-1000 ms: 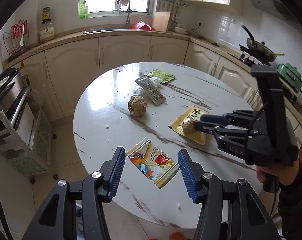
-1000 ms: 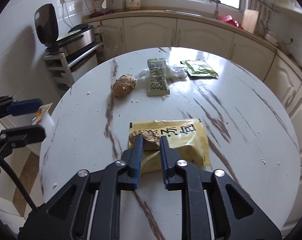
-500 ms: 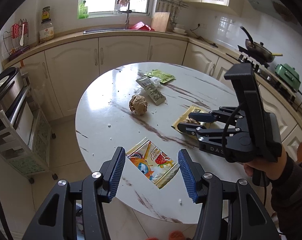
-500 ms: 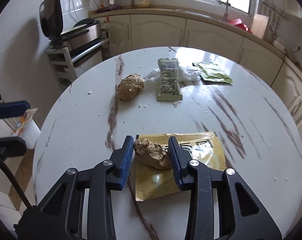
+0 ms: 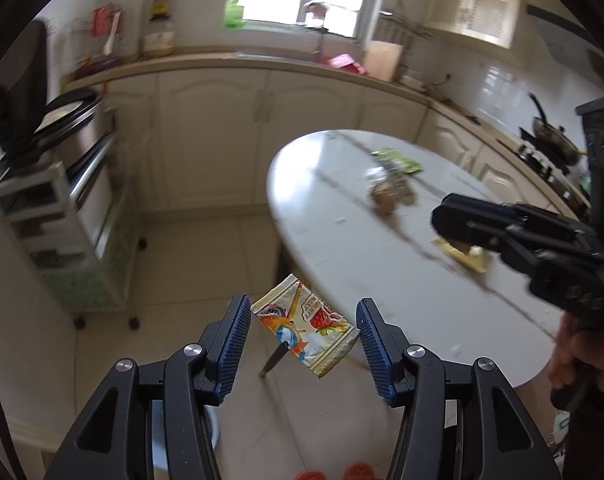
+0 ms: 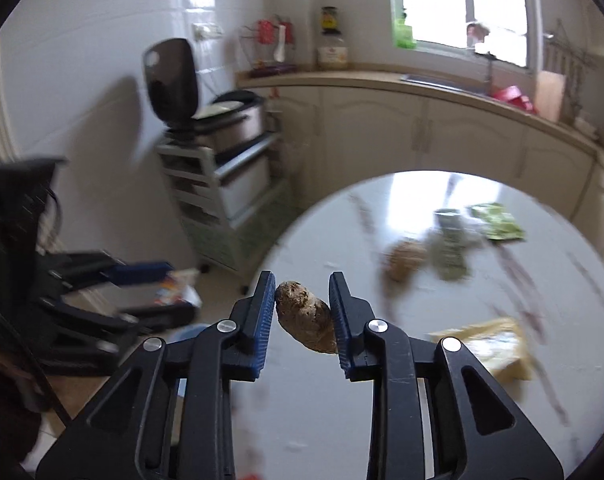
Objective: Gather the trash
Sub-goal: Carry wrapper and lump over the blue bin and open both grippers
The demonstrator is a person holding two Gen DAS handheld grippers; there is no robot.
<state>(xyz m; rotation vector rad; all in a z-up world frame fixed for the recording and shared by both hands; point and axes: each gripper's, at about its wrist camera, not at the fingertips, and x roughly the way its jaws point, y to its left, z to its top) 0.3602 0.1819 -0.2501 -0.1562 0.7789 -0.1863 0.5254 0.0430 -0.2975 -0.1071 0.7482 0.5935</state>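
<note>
My left gripper [image 5: 302, 336] is shut on a colourful snack wrapper [image 5: 305, 335] and holds it over the floor, left of the round white table [image 5: 341, 248]. My right gripper [image 6: 302, 312] is shut on a brown lump of trash [image 6: 305, 322] and holds it above the table's left edge. On the table lie a yellow wrapper [image 6: 489, 346], a second brown lump [image 6: 403, 258], a grey-green wrapper [image 6: 449, 248] and a green wrapper [image 6: 497, 222]. The right gripper also shows in the left wrist view [image 5: 457, 236].
A metal shelf cart [image 5: 66, 216] with an appliance stands at the left wall. Cream cabinets [image 5: 262, 136] and a counter run along the back. A stove with a pan [image 5: 549, 136] is at the right. Tiled floor [image 5: 198, 264] lies between cart and table.
Both grippers have swung left, off the table toward the floor. The left one carries the snack wrapper off the table; the right one has lifted the brown lump off the yellow wrapper.
</note>
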